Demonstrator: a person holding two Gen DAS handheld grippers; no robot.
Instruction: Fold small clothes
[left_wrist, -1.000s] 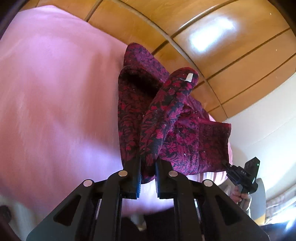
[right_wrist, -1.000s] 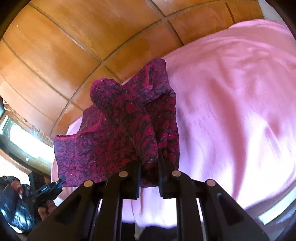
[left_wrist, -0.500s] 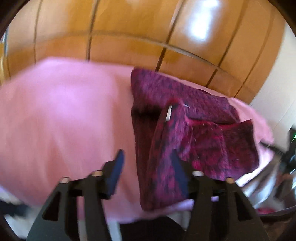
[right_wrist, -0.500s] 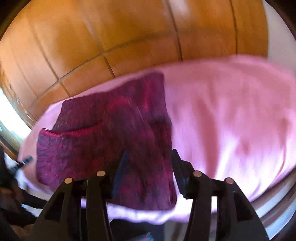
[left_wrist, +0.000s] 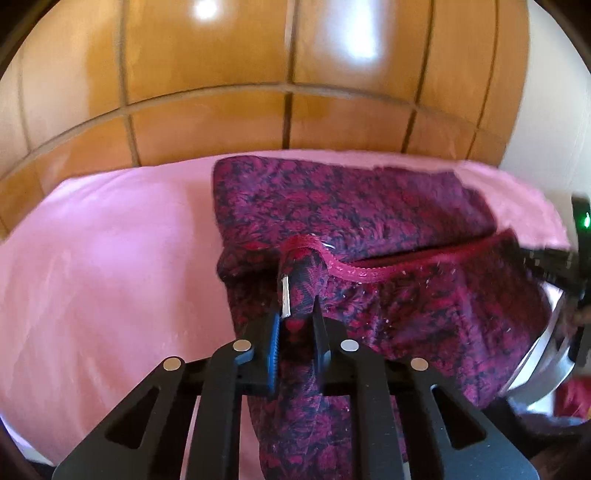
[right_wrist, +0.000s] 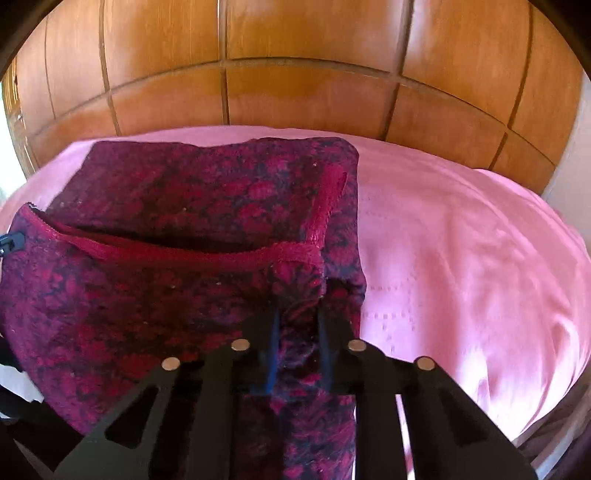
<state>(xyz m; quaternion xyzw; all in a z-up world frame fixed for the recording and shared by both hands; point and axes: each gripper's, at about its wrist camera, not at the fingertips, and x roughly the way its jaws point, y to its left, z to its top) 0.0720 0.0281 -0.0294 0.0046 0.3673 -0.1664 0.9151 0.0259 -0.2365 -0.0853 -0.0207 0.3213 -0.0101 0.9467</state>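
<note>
The left gripper (left_wrist: 295, 325) has just been closing, and its 2 fingers (left_wrist: 271, 332) now pinch a bunched fold of the dark red patterned garment (left_wrist: 369, 221) beside a small white tag (left_wrist: 285, 299). The right gripper (right_wrist: 297, 325) has likewise been closing, and its 2 fingers (right_wrist: 328, 332) clamp another gathered corner of the same garment (right_wrist: 184, 206), just below its red hemmed edge (right_wrist: 184, 251). From both grips the cloth spreads away over the pink sheet (left_wrist: 110, 258) of the bed, partly doubled over on itself, with the red hem (left_wrist: 406, 264) running across between the 2 held corners. Beyond the sheet (right_wrist: 461, 240) stand glossy wooden panels (right_wrist: 295, 55). In the left wrist view, the other gripper's dark body shows at the right edge.
</note>
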